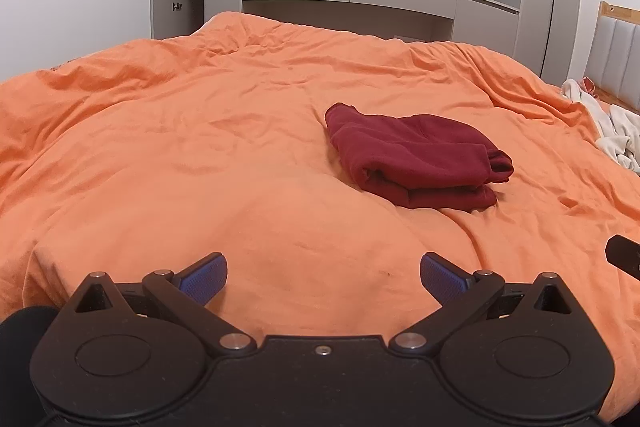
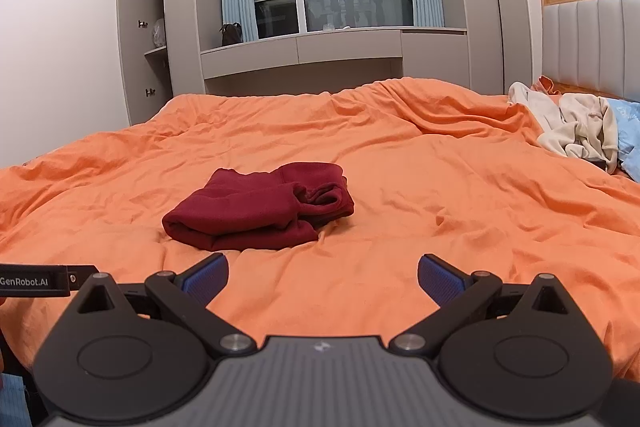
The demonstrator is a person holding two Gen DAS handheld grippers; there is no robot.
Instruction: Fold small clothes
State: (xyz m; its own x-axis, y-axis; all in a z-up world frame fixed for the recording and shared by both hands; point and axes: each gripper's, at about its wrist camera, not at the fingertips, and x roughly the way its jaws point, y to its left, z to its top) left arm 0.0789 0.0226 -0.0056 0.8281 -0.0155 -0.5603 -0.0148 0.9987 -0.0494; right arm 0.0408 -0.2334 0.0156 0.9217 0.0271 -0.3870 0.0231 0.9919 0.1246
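A dark red garment (image 1: 416,157) lies folded into a compact bundle on the orange duvet (image 1: 200,155); it also shows in the right wrist view (image 2: 260,207). My left gripper (image 1: 323,277) is open and empty, held above the duvet, short of the garment and to its left. My right gripper (image 2: 322,279) is open and empty, short of the garment and slightly to its right. Neither gripper touches the garment. The edge of the left gripper's body (image 2: 44,281) shows at the far left of the right wrist view.
A heap of cream clothes (image 2: 576,131) and a light blue cloth (image 2: 630,139) lie by the padded headboard (image 2: 592,43) at the right. Grey cabinets (image 2: 152,39) and a window ledge with a dark bag (image 2: 231,34) stand beyond the bed.
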